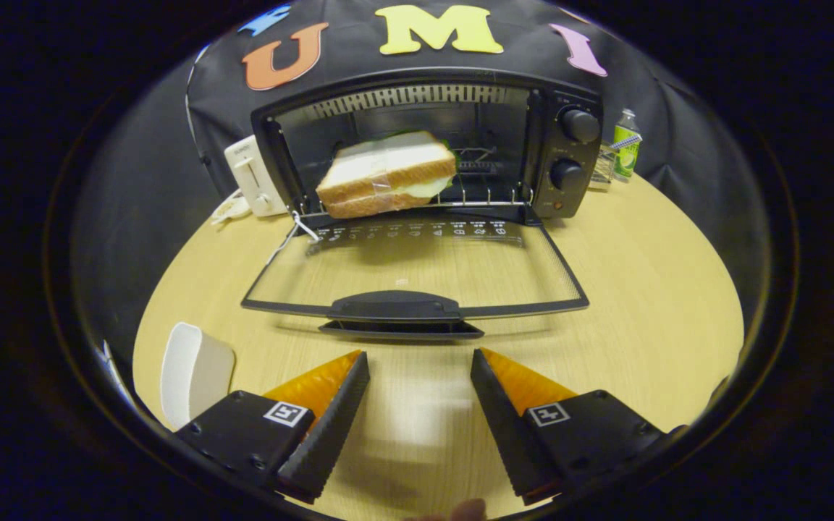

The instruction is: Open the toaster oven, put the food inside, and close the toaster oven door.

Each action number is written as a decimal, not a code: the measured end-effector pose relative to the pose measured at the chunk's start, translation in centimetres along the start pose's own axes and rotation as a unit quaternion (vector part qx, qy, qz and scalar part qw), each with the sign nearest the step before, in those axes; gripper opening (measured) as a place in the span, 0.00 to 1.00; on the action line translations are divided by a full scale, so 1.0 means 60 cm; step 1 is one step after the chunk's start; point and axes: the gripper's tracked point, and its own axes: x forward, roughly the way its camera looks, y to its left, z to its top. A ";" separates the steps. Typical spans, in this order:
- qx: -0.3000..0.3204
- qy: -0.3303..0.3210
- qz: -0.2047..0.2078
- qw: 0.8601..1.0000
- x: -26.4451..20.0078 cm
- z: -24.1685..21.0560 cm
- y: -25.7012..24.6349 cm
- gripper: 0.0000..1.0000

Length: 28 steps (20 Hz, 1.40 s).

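Sandwich inside, door waiting

We are seeing the sandwich (pixel 386 182) sitting on the rack inside the toaster oven (pixel 428 145). Its door (pixel 415 271) is lying open over the worktop (pixel 649 304). Our hand-held gripper (pixel 420 376) is hovering wide apart, holding nothing. Only closing is remaining.

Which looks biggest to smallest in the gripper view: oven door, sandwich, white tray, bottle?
1. Oven door, open flat
2. Sandwich
3. White tray, but nearer the camera, so unsure against the sandwich
4. Bottle
The gripper has open jaws.
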 end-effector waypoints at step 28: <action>-0.005 -0.283 0.003 0.959 -0.436 0.465 0.022 0.95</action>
